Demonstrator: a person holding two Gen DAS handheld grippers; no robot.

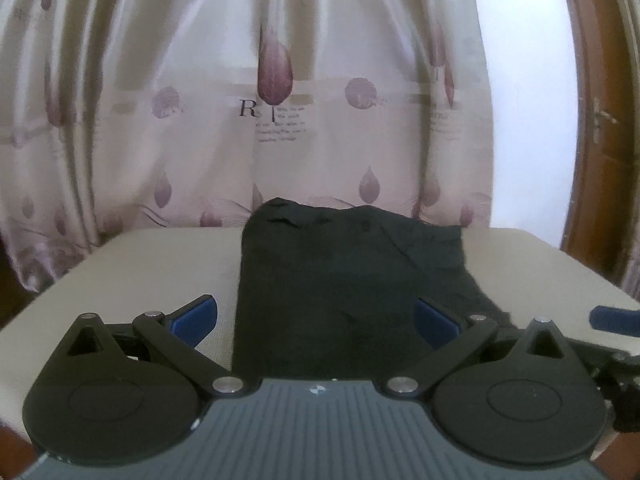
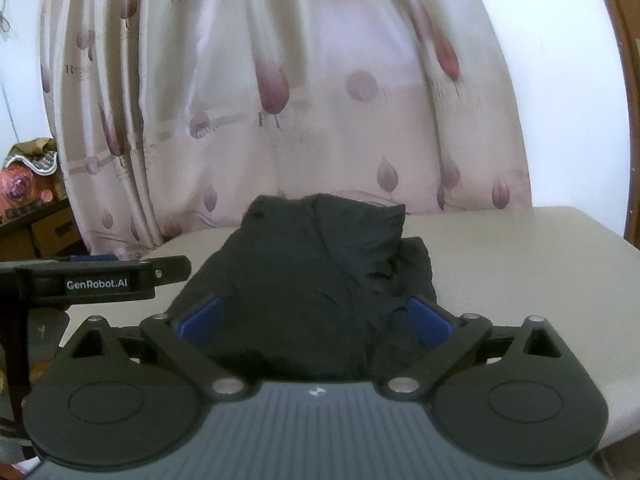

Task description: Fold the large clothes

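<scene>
Only right view shows boxes [image 2: 48,232] beside curtain [image 2: 280,80].

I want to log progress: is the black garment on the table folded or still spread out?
Folded. The black garment lies as a compact, layered block on the table, with straight side edges and a loose flap at its right.

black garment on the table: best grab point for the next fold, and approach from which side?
Probably the near hem of the black garment, one corner per gripper, coming in low from the near table edge. The left gripper and right gripper are both open, fingers straddling it there.
</scene>
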